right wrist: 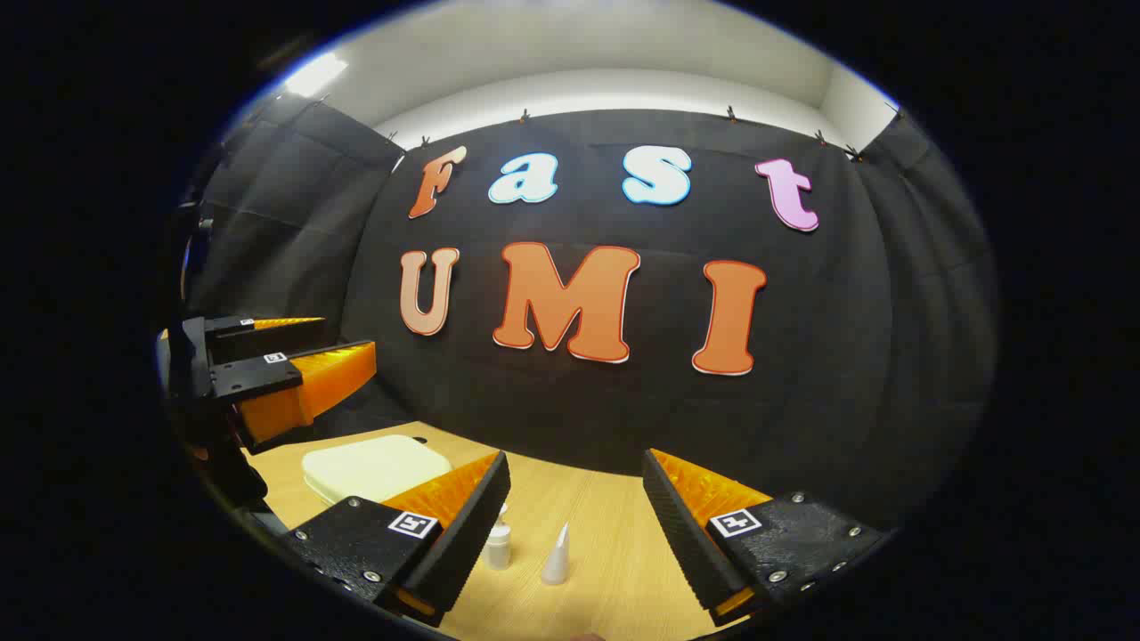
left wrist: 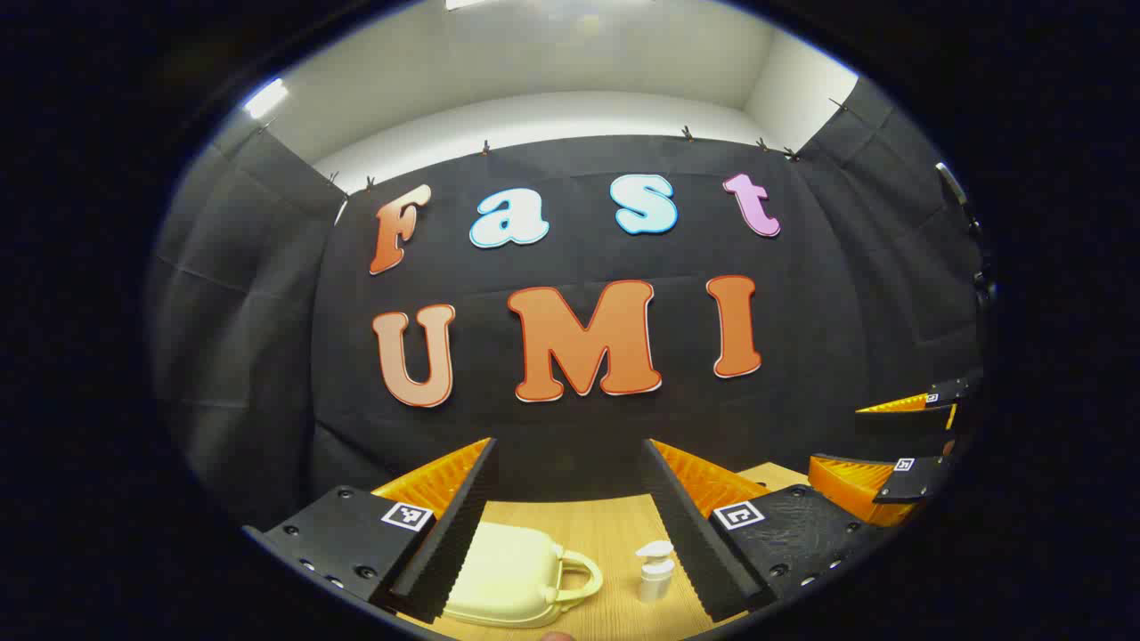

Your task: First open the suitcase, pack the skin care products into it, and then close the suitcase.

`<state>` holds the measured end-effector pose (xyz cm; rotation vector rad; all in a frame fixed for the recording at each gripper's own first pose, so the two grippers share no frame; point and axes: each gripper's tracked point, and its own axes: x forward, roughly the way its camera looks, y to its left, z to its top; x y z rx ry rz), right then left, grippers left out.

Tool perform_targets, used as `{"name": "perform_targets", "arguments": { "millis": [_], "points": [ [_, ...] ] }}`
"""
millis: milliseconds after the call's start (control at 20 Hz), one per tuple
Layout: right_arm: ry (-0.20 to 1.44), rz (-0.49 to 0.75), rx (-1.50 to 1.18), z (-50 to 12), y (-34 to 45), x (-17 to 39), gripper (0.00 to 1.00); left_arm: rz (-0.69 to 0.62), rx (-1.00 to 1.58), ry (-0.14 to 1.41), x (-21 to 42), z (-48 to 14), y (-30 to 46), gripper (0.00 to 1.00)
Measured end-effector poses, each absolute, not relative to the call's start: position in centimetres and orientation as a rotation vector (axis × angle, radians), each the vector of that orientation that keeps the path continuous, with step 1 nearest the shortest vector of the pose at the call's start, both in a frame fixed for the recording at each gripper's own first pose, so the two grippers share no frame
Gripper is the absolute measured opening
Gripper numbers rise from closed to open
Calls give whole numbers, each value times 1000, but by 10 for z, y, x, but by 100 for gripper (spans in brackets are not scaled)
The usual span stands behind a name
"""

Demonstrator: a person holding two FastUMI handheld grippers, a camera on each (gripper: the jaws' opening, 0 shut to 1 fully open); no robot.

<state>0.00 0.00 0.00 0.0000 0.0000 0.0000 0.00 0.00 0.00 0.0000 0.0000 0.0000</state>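
Note:
A pale yellow suitcase (left wrist: 508, 570) lies closed on the wooden table (left wrist: 614, 525), its handle pointing right. Beside the handle stands a white pump bottle (left wrist: 655, 570). My left gripper (left wrist: 568, 445) hovers open above and short of both, holding nothing. In the right gripper view the suitcase (right wrist: 374, 467) sits at the left, with a small white bottle (right wrist: 499, 545) partly behind my finger and a white pointed tube (right wrist: 557, 556) standing upright. My right gripper (right wrist: 575, 456) is open and empty above them. The two grippers are side by side, raised off the table.
The other gripper appears at each view's edge: the right one (left wrist: 837, 436) in the left gripper view, the left one (right wrist: 343, 343) in the right gripper view. The black cloth wall stands just behind the table's (right wrist: 606, 534) far edge.

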Motion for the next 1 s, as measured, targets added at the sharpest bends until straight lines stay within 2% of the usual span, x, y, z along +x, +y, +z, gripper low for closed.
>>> {"name": "perform_targets", "arguments": {
  "millis": [150,650,1000],
  "points": [
    [28,11,45,-4,1,10,96,5,2,4,2,-1,-2,100],
    [26,-113,57,5,-4,32,95,-51,-14,-4,15,-3,-9,99],
    [36,-182,36,5,-12,28,95,-126,43,59,9,-18,-12,99]
  ]
}}
